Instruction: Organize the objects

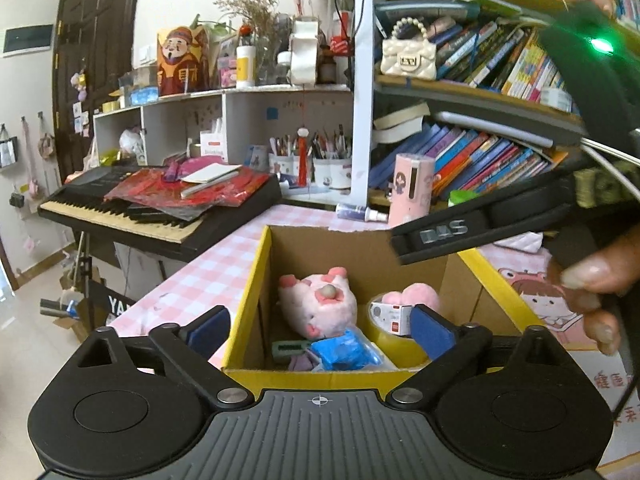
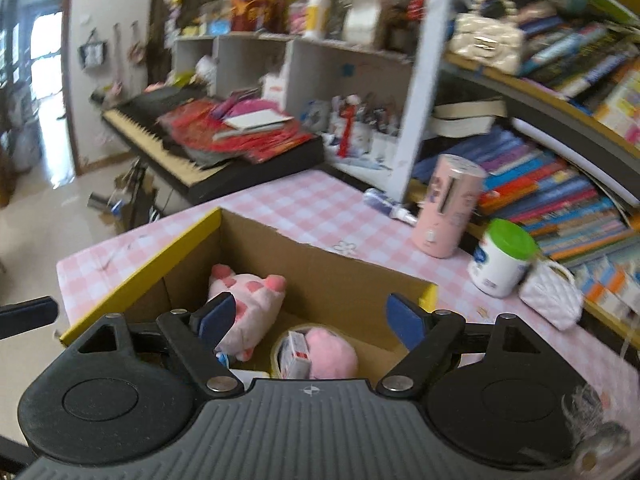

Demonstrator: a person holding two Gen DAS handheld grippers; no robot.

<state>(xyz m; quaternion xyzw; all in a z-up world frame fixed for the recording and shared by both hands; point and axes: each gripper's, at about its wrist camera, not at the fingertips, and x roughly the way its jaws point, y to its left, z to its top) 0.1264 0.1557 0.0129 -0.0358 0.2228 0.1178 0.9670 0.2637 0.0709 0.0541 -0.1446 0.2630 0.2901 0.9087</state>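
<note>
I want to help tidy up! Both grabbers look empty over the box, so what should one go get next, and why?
Probably the right gripper should reach toward the green-lidded jar. Both grippers are open and empty above the cardboard box, which holds the pink plush pig, and the jar stands on the table, close on its right.

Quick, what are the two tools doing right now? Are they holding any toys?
Left tool: open, holding nothing, above the box.
Right tool: open, holding nothing, also above the box.
</note>
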